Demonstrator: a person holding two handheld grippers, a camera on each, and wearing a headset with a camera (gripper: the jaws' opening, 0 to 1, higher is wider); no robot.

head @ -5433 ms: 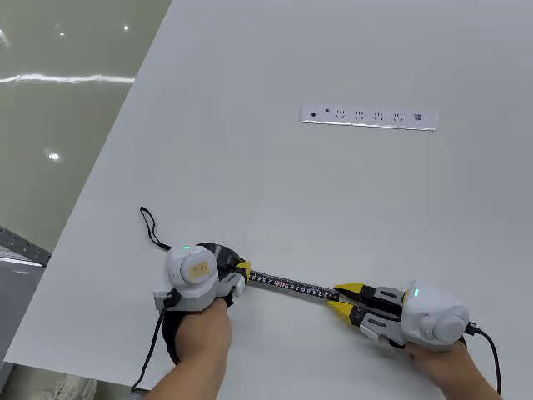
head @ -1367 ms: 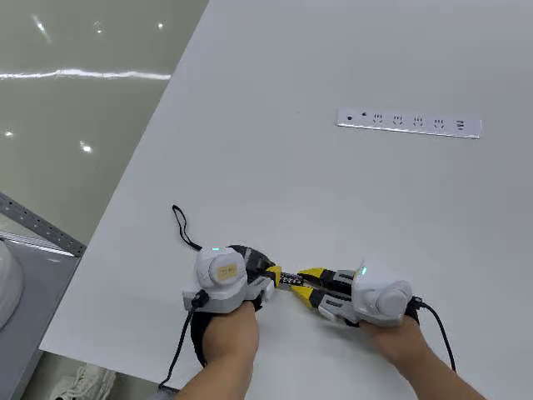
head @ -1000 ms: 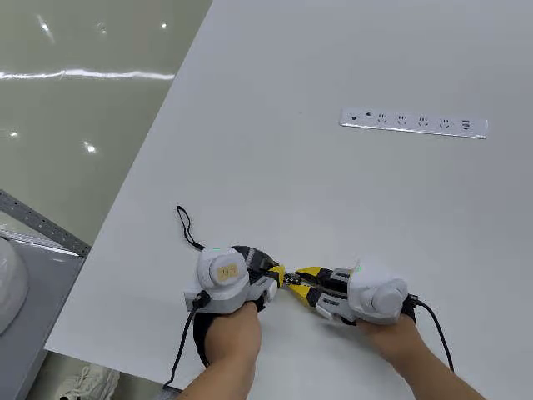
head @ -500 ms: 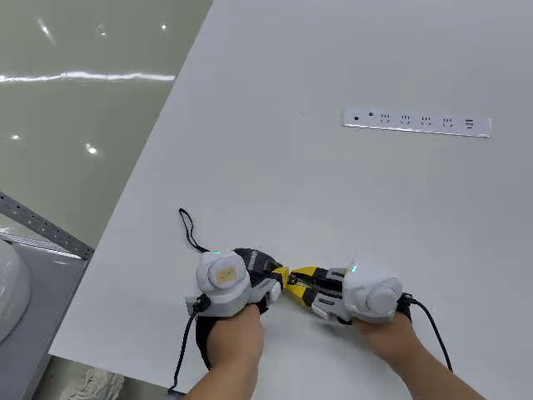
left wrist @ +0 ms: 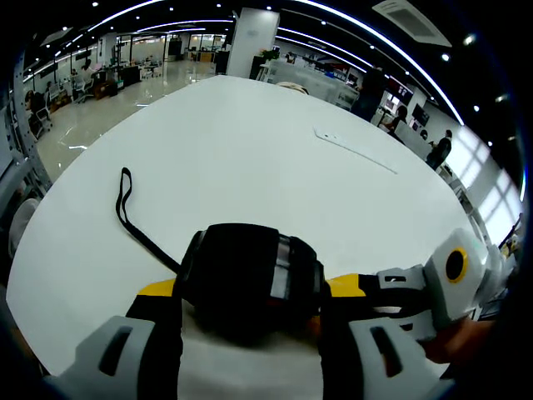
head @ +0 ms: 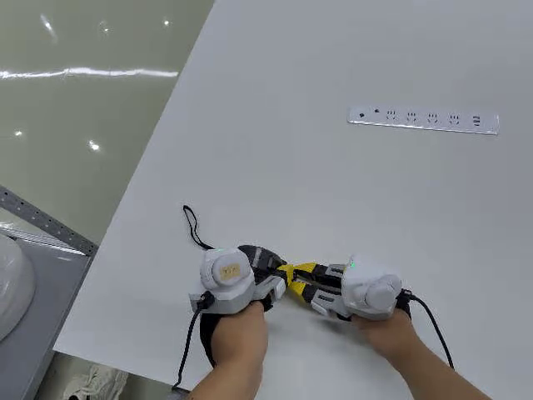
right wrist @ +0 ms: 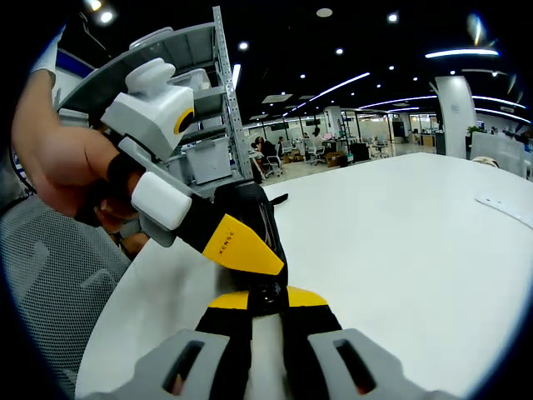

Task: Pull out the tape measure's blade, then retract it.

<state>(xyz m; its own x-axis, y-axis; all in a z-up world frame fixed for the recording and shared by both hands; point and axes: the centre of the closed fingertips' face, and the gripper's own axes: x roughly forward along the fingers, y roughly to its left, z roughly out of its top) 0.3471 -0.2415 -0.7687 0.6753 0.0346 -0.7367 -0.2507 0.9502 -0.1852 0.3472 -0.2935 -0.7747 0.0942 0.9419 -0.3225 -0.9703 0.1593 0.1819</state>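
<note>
retraction looks nearly done: your left gripper [left wrist: 251, 292] fingers clamp the tape measure [head: 254, 259], right gripper [right wrist: 266, 297] fingers pinch the blade tip [right wrist: 266, 289] at its mouth; release it gently next.

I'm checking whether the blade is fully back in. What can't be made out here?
How much blade is out: right gripper view, shut jaws of the right gripper cover it.
The tape measure's mouth: left gripper view, turned out of sight.
The power strip's switch: head view, too small.
</note>
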